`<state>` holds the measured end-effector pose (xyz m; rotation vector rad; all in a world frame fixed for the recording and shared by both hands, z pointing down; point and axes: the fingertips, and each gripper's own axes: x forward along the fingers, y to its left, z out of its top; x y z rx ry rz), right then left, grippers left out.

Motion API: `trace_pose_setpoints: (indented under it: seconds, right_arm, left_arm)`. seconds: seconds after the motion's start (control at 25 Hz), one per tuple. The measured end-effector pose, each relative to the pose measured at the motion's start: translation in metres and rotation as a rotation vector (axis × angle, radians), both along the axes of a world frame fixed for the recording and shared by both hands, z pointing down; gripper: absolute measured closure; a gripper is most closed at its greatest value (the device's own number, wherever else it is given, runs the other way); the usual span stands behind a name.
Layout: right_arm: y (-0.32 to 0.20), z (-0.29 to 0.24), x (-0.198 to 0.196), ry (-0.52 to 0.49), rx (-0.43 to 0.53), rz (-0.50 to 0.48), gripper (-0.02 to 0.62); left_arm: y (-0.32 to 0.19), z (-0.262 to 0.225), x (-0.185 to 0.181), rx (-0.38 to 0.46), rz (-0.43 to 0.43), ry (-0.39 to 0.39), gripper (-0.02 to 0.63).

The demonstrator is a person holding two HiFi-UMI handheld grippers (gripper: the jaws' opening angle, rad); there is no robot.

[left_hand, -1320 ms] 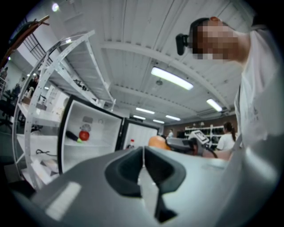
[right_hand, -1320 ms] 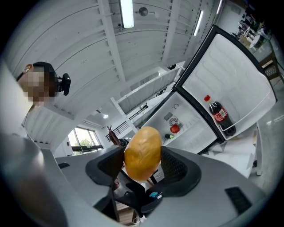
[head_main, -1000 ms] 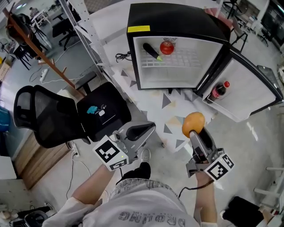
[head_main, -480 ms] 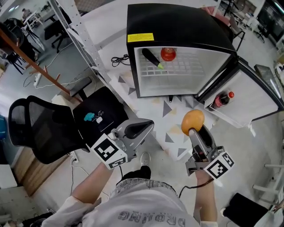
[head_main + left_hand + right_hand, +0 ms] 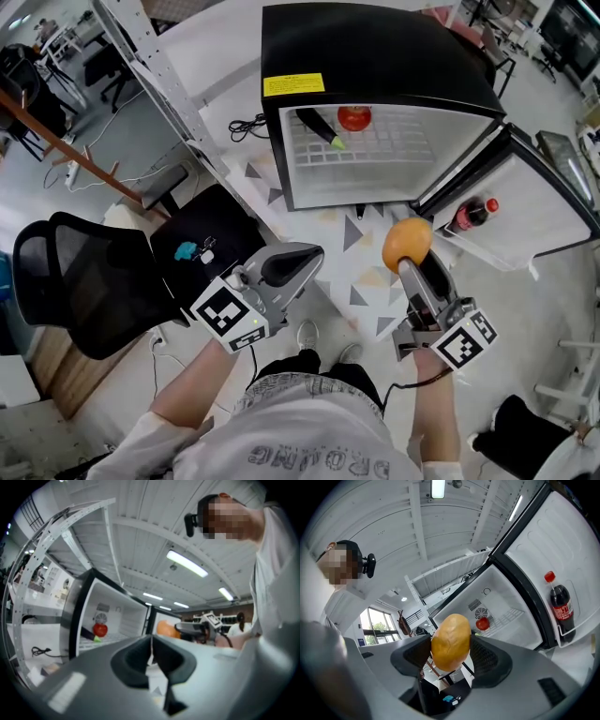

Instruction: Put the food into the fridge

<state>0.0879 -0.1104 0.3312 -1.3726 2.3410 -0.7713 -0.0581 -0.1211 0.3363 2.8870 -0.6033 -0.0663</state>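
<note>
Between the jaws of the right gripper (image 5: 412, 267) a yellow-orange oval food item (image 5: 451, 641) is clamped across its narrow waist, with its long axis set upright and tilted slightly, crosswise to the squeeze. Just to the left of it, the left gripper (image 5: 151, 656) is held with its jaws brought together on nothing. Below both, a pale floor (image 5: 370, 281) marked with grey triangles is seen. Ahead of the right gripper and a little to its left, the open fridge (image 5: 375, 84) is faced; this loaded gripper is judged slightly the nearer to the opening. On the white wire shelf (image 5: 394, 141) a tomato (image 5: 354, 118) and a dark, green-tipped item (image 5: 319, 127) are already laid towards the left, and bare grid is left to their right. Off to the right, a cola bottle (image 5: 466, 216) is carried in the open door (image 5: 534, 225). Far to the left, an office chair (image 5: 84, 281) is parked.
</note>
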Motion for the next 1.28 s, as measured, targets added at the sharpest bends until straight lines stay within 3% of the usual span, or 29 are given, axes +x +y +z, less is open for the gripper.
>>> trace_pose_setpoints:
  seconds: [0.84, 1.28]
  right_arm:
    - [-0.105, -0.003, 0.030, 0.270, 0.078, -0.056, 0.339]
    - [-0.169, 0.020, 0.038, 0.583, 0.117, -0.093, 0.339]
  left_arm:
    - [-0.048, 0.005, 0.034, 0.009, -0.113, -0.023, 0.594]
    - [-0.070, 0.015, 0.056, -0.005, -0.190, -0.020, 0.594]
